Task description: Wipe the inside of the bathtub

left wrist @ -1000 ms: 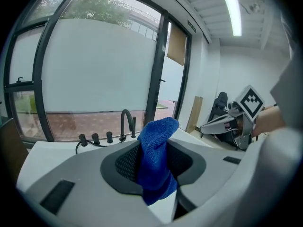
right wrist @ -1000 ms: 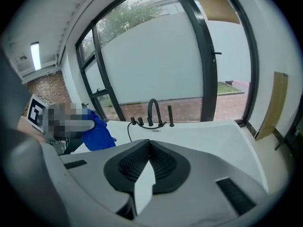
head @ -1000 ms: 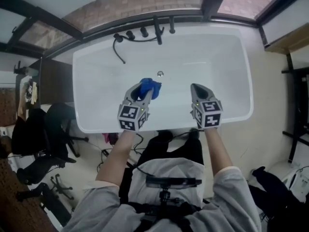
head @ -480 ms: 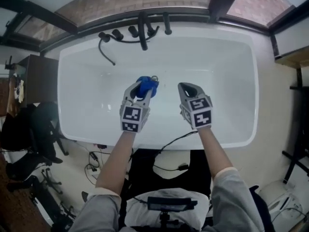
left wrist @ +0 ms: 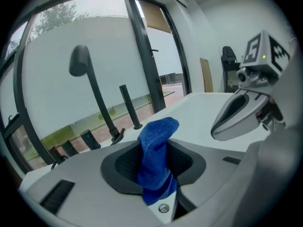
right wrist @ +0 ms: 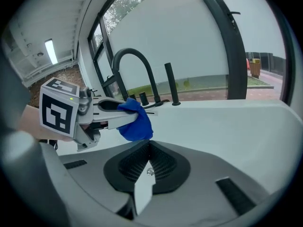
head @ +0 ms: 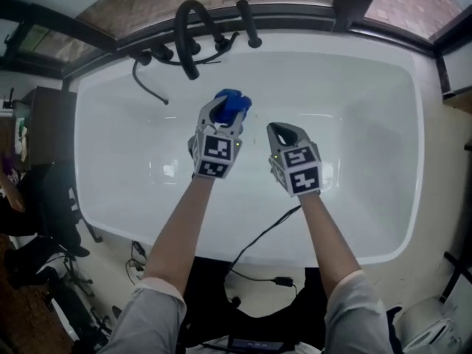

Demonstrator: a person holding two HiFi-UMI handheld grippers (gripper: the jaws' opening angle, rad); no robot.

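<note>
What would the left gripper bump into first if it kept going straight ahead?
The left gripper holds a blue cloth, which would probably touch the bathtub's far wall first, below the black tap fittings. Depth is unclear.

The left forearm (head: 177, 231) and right forearm (head: 326, 231) reach up from the bottom of the frame toward its centre. The left gripper (head: 223, 113) sits slightly higher, jaws clamped on a blue cloth (head: 234, 103) — the right gripper (head: 284, 133), near it, has its jaws pressed together, empty.
</note>
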